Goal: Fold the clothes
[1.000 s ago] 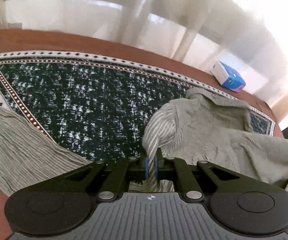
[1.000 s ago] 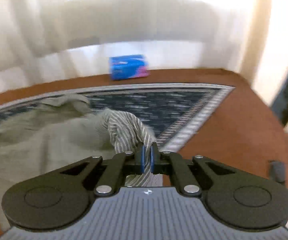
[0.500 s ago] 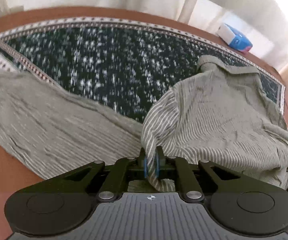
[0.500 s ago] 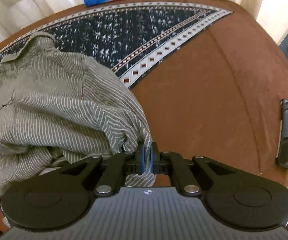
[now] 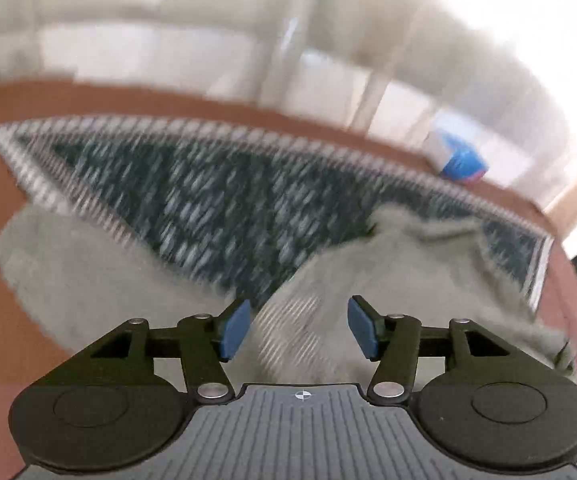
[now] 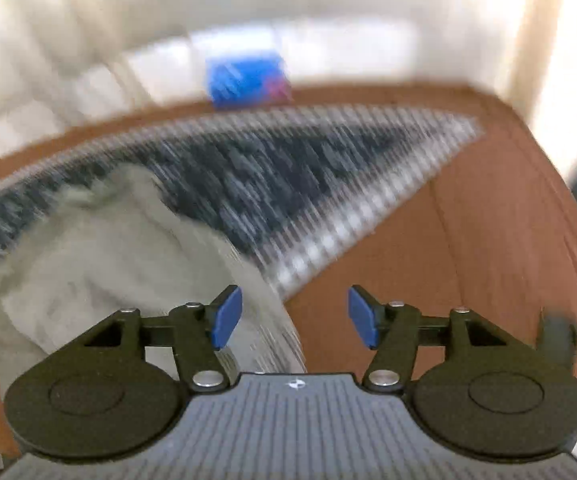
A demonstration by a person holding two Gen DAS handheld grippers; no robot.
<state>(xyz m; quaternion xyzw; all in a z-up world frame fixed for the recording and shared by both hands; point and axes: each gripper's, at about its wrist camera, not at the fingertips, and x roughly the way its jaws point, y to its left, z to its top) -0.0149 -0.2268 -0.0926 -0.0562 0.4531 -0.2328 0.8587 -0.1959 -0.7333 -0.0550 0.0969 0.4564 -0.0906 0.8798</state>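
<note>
A grey-green striped shirt [image 5: 400,280] lies crumpled on the dark patterned runner [image 5: 208,200] and the brown table. Both views are motion-blurred. My left gripper [image 5: 298,328] is open, its blue pads apart, with a fold of the shirt lying below and between them but not clamped. Another part of the shirt [image 5: 88,272] spreads to the left. My right gripper [image 6: 295,316] is open too; the shirt [image 6: 108,272] lies heaped to its left, its striped edge reaching under the left pad [image 6: 226,316]. Bare table shows between the right gripper's fingers.
A blue tissue pack [image 6: 246,80] sits at the table's far edge, also seen in the left wrist view as a blue tissue pack [image 5: 460,160]. A dark flat object [image 6: 558,336] lies on the brown table [image 6: 488,220] at the right. Pale curtains hang behind.
Both grippers were shut on folds of the shirt; now both have opened and let go. Both cameras tilted up, bringing the curtains back into view.
</note>
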